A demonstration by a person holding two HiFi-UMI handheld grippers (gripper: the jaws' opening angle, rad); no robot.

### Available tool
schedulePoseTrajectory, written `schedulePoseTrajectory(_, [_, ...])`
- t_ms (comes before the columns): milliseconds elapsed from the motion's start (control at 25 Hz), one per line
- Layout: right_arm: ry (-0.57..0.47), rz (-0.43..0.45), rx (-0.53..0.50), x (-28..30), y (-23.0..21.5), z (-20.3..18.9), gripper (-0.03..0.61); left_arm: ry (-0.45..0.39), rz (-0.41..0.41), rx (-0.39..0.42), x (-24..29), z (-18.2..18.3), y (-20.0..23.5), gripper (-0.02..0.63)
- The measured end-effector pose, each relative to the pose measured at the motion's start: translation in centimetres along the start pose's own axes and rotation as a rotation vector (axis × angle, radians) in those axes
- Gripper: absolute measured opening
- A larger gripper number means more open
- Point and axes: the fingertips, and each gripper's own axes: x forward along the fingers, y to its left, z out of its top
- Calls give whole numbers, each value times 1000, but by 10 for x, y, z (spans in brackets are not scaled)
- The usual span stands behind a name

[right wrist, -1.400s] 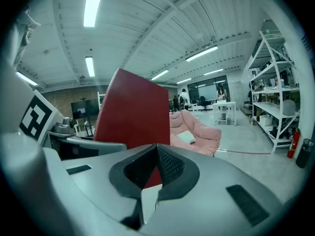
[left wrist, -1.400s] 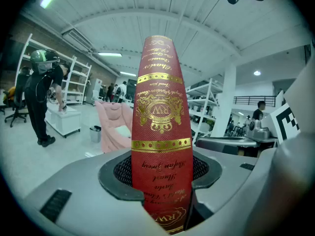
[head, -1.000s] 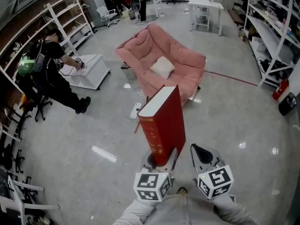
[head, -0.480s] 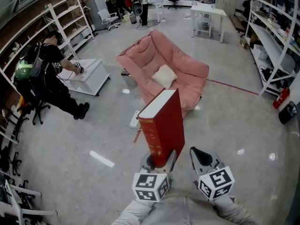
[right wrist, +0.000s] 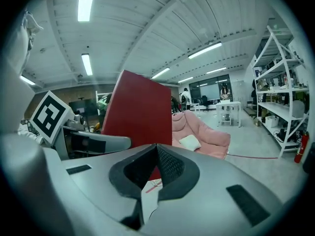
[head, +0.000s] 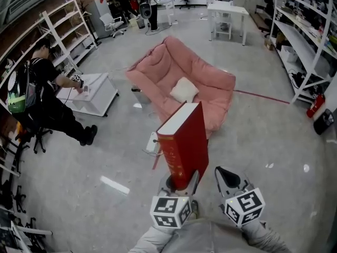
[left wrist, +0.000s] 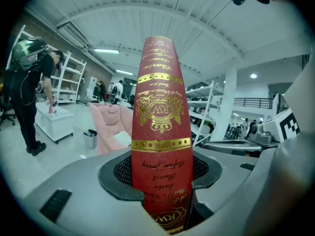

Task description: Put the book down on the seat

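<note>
A thick red book (head: 182, 138) with gold lettering stands upright in my left gripper (head: 180, 181), whose jaws are shut on its lower end. In the left gripper view the book's spine (left wrist: 158, 127) fills the middle, with a pad pressed against each side. My right gripper (head: 226, 174) floats just right of the book, shut and empty; in its own view its tips (right wrist: 156, 154) meet and the book's cover (right wrist: 140, 109) rises to the left. The pink sofa (head: 202, 83), with a white cushion (head: 184, 90) on its seat, lies ahead on the floor beyond the book.
A person (head: 45, 96) bends over a low white table (head: 97, 91) at the left. White shelving lines the left wall (head: 58, 28) and the right wall (head: 305, 41). A small bin (head: 138, 95) stands by the sofa. A red cable (head: 263, 97) runs right from it.
Both grippers and the book have come nearer to the sofa, which sits a little lower and larger in the head view. The person at the left has shifted farther left. The grip is unchanged.
</note>
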Motion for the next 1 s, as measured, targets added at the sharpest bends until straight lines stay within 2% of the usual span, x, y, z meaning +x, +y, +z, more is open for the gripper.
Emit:
schedulePoseTrajectory(600, [18, -47, 15, 82, -15, 19, 5, 29, -45, -8, 51, 26, 64, 235])
schedulePoseTrajectory(1000, [29, -58, 40, 101, -26, 22, 5, 49, -51, -14, 71, 32, 77, 235])
